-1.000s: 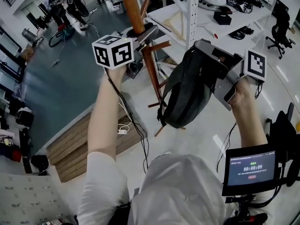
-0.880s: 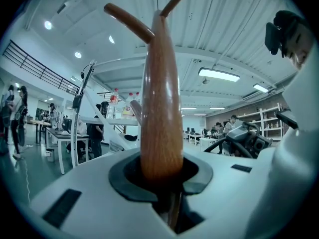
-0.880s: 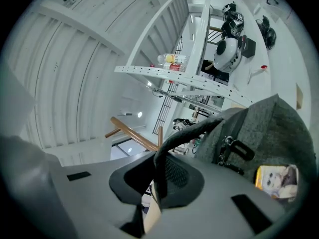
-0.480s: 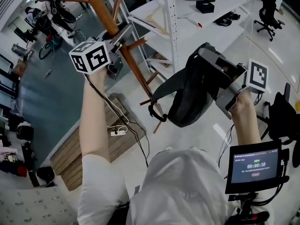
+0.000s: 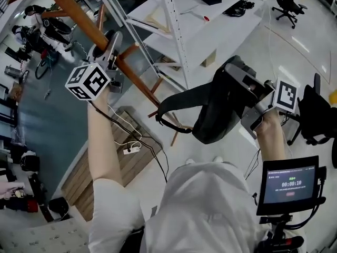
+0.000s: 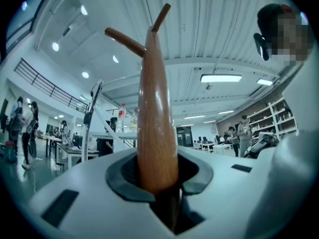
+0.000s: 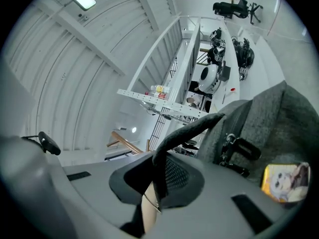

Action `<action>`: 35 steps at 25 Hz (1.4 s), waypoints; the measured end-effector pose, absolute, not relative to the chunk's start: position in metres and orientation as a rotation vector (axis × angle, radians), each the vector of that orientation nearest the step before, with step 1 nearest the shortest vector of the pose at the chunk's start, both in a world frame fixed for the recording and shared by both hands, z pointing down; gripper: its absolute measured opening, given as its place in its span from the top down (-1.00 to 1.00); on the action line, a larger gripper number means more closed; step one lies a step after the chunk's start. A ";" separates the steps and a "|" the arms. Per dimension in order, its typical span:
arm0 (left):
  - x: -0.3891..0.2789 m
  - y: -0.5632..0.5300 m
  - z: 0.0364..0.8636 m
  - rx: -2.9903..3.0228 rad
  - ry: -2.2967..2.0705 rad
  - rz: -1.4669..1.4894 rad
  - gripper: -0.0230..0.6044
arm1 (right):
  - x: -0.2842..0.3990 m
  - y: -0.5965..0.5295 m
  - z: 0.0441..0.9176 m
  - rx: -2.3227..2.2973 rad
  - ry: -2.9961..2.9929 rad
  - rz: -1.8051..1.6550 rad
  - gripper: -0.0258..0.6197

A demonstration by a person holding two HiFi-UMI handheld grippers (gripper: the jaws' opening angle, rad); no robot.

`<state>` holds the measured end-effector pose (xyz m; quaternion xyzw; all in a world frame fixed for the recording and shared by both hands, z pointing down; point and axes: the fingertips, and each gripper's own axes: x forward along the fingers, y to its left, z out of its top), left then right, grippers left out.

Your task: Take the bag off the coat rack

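Observation:
The brown wooden coat rack point(image 5: 79, 16) slants across the upper left of the head view. My left gripper point(image 5: 112, 40) is shut on its pole point(image 6: 157, 133), which fills the gap between the jaws in the left gripper view. The dark grey bag point(image 5: 216, 112) hangs to the right of the rack, held up by my right gripper point(image 5: 251, 96). In the right gripper view the jaws are shut on the bag's black strap point(image 7: 162, 166), with the grey bag body point(image 7: 271, 123) beside them. A loose strap loop point(image 5: 167, 105) trails left, close to the rack's lower pegs point(image 5: 152, 113).
White metal shelving point(image 5: 174, 20) stands behind the rack. On the floor lie a wooden pallet point(image 5: 105, 165) and a white power strip point(image 5: 130, 149). A black office chair point(image 5: 318, 115) is at the right, a timer screen point(image 5: 287, 183) at lower right. People stand far left point(image 5: 37, 28).
My right gripper has carried the bag farther right, away from the rack pole, and the strap loop now stretches out to the left. The left gripper keeps its hold on the pole.

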<state>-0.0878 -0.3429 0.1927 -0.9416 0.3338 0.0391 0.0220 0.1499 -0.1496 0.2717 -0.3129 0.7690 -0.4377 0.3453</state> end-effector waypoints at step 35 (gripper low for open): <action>-0.083 -0.200 0.323 -2.838 1.323 0.379 0.52 | 0.187 -0.108 0.332 -0.877 1.960 -1.110 0.82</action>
